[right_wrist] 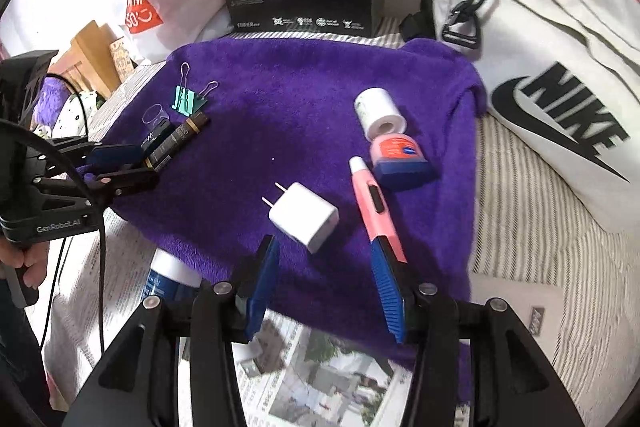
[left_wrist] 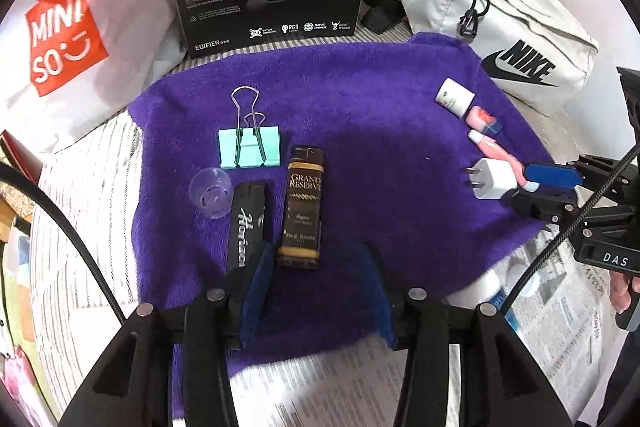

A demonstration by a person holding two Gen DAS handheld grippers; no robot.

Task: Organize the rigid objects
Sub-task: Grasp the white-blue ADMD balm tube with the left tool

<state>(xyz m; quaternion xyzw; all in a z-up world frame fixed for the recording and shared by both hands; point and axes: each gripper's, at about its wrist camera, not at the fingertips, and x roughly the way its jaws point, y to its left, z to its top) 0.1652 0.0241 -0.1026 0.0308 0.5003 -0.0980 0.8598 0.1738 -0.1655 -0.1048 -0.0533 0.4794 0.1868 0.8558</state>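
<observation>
Showing two sorted clusters on purple towel (left_wrist: 360,107) | left gripper (left_wrist: 316,291) and right gripper (right_wrist: 326,287): jaws part-open, empty | brown lighter (left_wrist: 302,211), "GRAND RESERVE", beside "Horizon" pouch (left_wrist: 246,223): light, stiff, slick; grip long sides | wall charger (right_wrist: 304,221): grip flat faces | background: MINISO, EDIFIER, NIKE.

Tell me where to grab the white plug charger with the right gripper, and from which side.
Take the charger across its two flat side faces at the middle of the cube, coming from above and behind with the right gripper, whose jaws stand open. It lies flat on the purple towel with its prongs pointing away to the upper left, so stay off that end. The pink pen lies close on the right.
</observation>
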